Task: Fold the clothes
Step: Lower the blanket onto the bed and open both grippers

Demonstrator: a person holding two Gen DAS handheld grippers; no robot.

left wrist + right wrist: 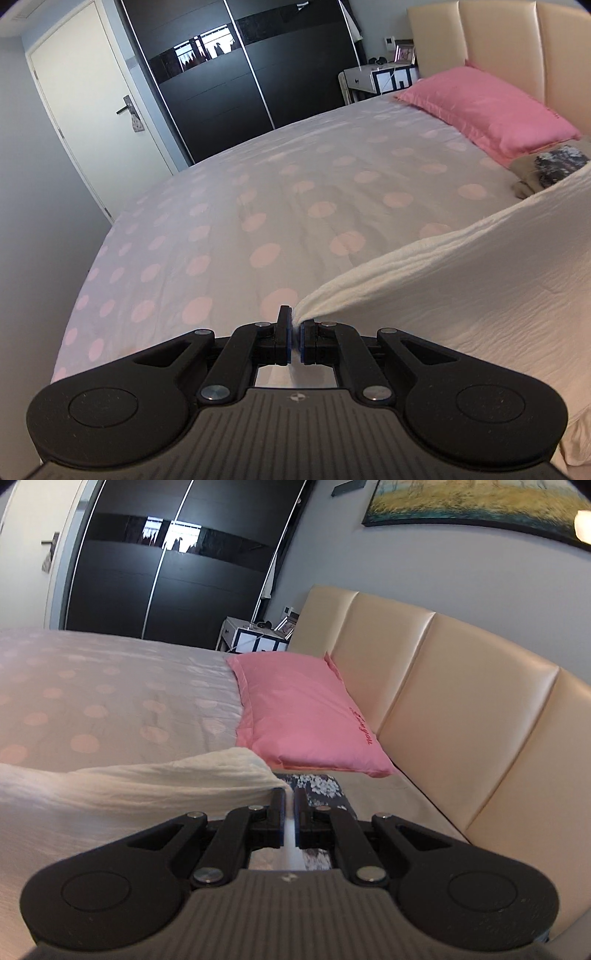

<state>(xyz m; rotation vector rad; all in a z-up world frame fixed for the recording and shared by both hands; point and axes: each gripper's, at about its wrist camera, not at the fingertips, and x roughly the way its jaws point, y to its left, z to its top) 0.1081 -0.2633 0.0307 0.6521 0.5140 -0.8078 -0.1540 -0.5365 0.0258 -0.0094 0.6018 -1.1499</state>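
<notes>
Left wrist view: the left gripper (295,326) is clamped on a corner of the white garment (461,280), which stretches toward 2 o'clock above the polka-dot bedspread (229,206); a pink pillow (487,107) lies at 1 o'clock.

Right wrist view: the right gripper (290,801) pinches another corner of the white garment (129,786), which spreads toward 9 o'clock. A floral dark cloth (317,786) lies just beyond the fingers, with the pink pillow (303,709) at 12 o'clock against the cream headboard (461,701).

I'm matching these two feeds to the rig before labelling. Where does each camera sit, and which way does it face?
Left wrist: on the left gripper, facing across the dotted bed toward the wardrobe; only its gripper shows, clamping the white garment.
Right wrist: on the right gripper, facing the pink pillow and headboard; its gripper grips the garment's other corner.
Shared: garment, bed, pillow, headboard, wardrobe.
</notes>
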